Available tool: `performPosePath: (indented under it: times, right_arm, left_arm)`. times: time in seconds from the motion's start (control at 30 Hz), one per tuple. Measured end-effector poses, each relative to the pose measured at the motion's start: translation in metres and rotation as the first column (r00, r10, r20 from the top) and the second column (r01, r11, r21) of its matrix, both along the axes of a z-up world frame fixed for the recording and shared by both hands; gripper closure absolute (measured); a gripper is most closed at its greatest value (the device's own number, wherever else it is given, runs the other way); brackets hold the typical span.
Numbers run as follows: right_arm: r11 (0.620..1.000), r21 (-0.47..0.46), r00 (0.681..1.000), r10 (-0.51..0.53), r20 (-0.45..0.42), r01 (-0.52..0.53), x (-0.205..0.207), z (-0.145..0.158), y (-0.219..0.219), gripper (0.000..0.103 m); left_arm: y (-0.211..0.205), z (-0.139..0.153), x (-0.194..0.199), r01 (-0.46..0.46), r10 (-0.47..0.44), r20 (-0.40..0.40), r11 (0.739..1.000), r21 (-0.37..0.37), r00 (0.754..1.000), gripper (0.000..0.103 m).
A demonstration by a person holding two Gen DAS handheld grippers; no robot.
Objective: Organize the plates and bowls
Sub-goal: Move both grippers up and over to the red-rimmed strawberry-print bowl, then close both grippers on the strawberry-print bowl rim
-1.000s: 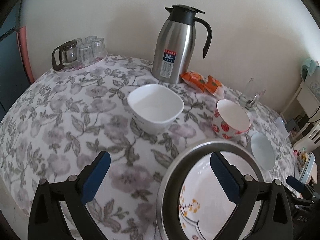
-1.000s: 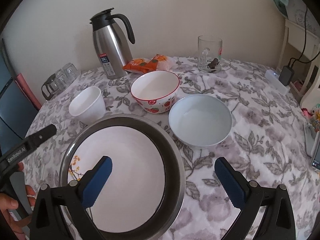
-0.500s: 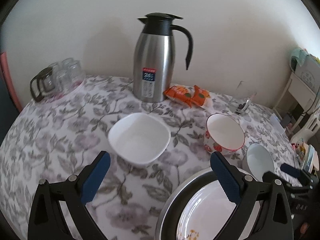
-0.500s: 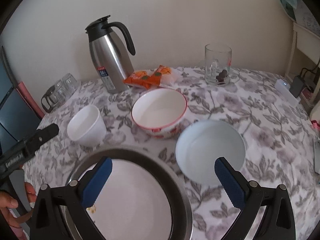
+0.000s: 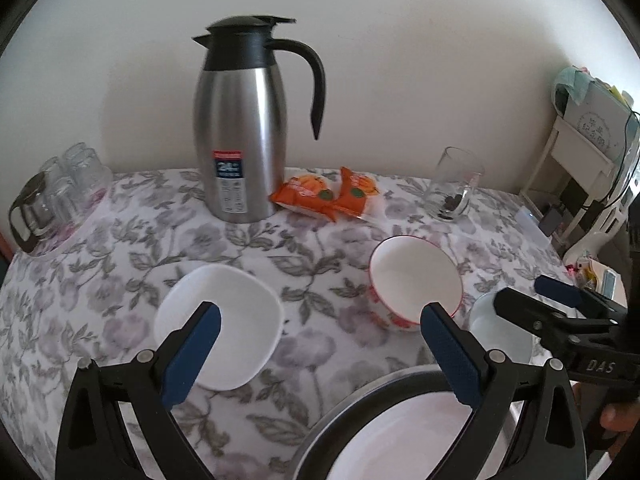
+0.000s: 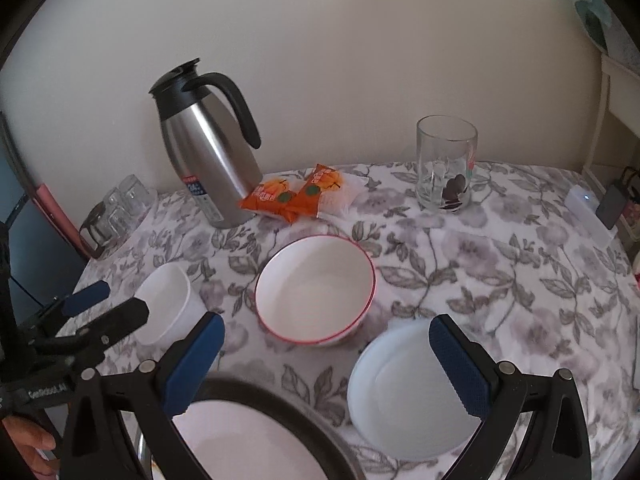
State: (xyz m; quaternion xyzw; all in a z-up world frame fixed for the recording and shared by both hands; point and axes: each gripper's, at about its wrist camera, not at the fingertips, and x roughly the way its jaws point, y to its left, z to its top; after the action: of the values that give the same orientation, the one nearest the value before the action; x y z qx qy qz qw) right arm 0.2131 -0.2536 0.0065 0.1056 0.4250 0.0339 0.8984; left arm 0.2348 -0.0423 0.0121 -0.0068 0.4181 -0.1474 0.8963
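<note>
Bowls stand on a round table covered with a grey floral tablecloth [image 6: 500, 248], set against a plain cream wall: a white square bowl [image 5: 218, 322] to the left, a red-rimmed bowl [image 6: 316, 290] with red fruit print in the middle, and a pale blue bowl [image 6: 404, 388] to the right, each apart from the others. Nearest the cameras lies a white plate [image 6: 240, 440] seated in a dark metal-rimmed dish [image 6: 288, 400]. Toward the wall stand a stainless steel thermos jug [image 5: 240, 144], orange snack packets [image 5: 328, 196] just beside it, and a glass mug [image 6: 446, 164] with dark pieces inside. A tray of upturned glasses [image 5: 56, 200] sits at the left edge. A white shelf unit [image 5: 580, 152] with cables stands beyond the right side. The left gripper [image 5: 320, 352] is spread wide and empty, hovering above the square bowl and the plate, touching nothing. The right gripper [image 6: 328, 364] is likewise spread wide and empty, above the plate and the blue bowl. A hand [image 6: 28, 444] shows at the lower left of the right wrist view.
</note>
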Motion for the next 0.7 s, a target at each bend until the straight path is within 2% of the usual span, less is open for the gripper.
performPosePath:
  times: [0.1,0.23,0.33,0.37,0.4,0.43,0.5,0.57,0.63,0.7]
  right_arm:
    - [1.0,-0.024,1.0,0.0,-0.012,-0.001,0.01,-0.001,-0.003,0.0]
    - [0.999,-0.039,0.999,-0.004,-0.046,0.003,0.022,-0.008,-0.006,0.001]
    - [0.998,-0.065,0.998,-0.001,-0.064,-0.003,0.031,-0.012,-0.007,0.01]
    - [0.997,-0.072,0.998,0.0,-0.066,-0.005,0.033,-0.013,-0.007,0.018]
    - [0.998,-0.066,0.998,0.001,-0.069,-0.006,0.036,-0.014,-0.008,0.027]
    - [0.998,-0.061,0.997,0.0,-0.073,-0.005,0.038,-0.015,-0.009,0.03]
    - [0.999,-0.054,0.996,-0.006,-0.084,0.001,0.043,-0.019,-0.011,0.037]
    - [0.999,-0.054,0.995,-0.003,-0.095,-0.002,0.048,-0.024,-0.011,0.048]
    - [0.999,-0.052,0.994,0.0,-0.11,-0.006,0.052,-0.029,-0.011,0.052]
    - [0.999,-0.047,0.993,0.003,-0.122,-0.008,0.056,-0.034,-0.011,0.053]
  left_arm:
    - [-0.008,0.0,0.012,0.014,-0.015,-0.046,0.999,-0.033,0.999,0.003]
    - [-0.02,-0.001,0.026,0.02,-0.021,-0.075,1.0,-0.019,0.997,0.003]
    - [-0.028,-0.002,0.035,0.029,-0.03,-0.087,0.999,-0.018,0.996,0.005]
    - [-0.03,-0.003,0.039,0.033,-0.036,-0.097,0.999,-0.025,0.995,0.008]
    - [-0.031,-0.005,0.042,0.035,-0.038,-0.107,0.999,-0.033,0.994,0.016]
    - [-0.032,-0.007,0.046,0.036,-0.041,-0.121,0.998,-0.043,0.992,0.024]
    - [-0.035,-0.012,0.053,0.029,-0.038,-0.151,0.998,-0.058,0.988,0.029]
    - [-0.038,-0.018,0.059,0.023,-0.032,-0.163,0.998,-0.058,0.986,0.031]
    - [-0.043,-0.023,0.064,0.028,-0.038,-0.18,0.998,-0.059,0.983,0.042]
    - [-0.047,-0.031,0.069,0.033,-0.053,-0.219,0.995,-0.095,0.974,0.045]
